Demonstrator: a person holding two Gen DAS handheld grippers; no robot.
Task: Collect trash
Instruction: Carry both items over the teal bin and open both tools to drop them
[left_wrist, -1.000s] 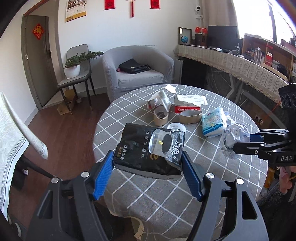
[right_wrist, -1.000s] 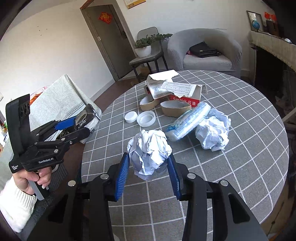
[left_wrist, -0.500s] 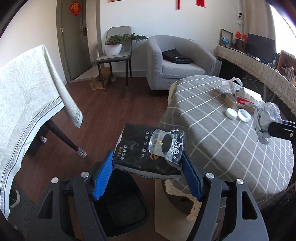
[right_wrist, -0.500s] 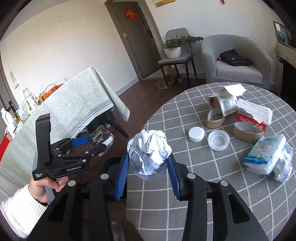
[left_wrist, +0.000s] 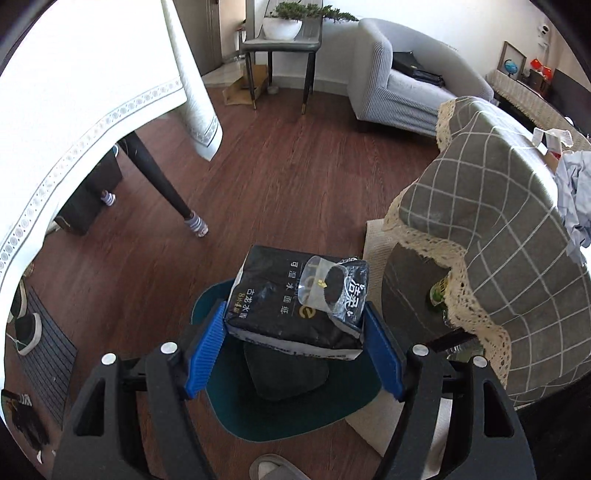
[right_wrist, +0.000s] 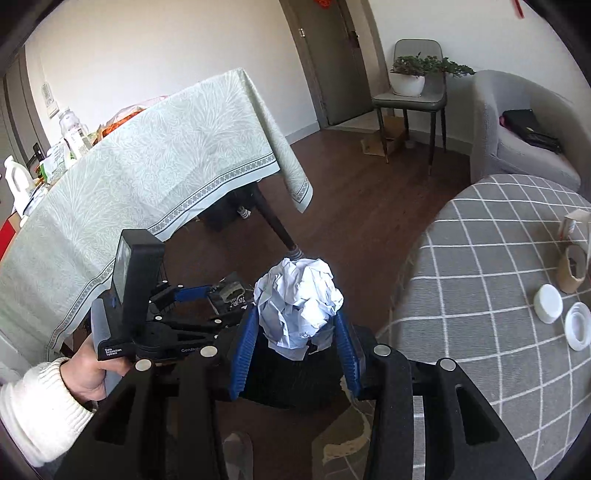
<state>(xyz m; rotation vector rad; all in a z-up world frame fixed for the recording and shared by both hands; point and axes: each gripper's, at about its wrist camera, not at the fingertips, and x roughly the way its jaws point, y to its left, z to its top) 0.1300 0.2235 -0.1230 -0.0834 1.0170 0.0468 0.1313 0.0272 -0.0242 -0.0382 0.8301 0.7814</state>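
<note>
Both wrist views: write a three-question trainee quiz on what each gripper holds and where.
1. What does the left gripper hold?
2. True or false: the right gripper is shut on a crumpled paper ball.
3. What lies below the black tissue pack: A) armchair B) dark bin C) round table?

Key: 1. The black tissue pack. 2. True. 3. B.

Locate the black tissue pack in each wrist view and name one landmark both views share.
Left wrist: black tissue pack low centre, between the left gripper's blue pads, above the dark bin.
Right wrist: partly seen left of centre, in that gripper.
Shared landmark: potted plant on the chair.
</note>
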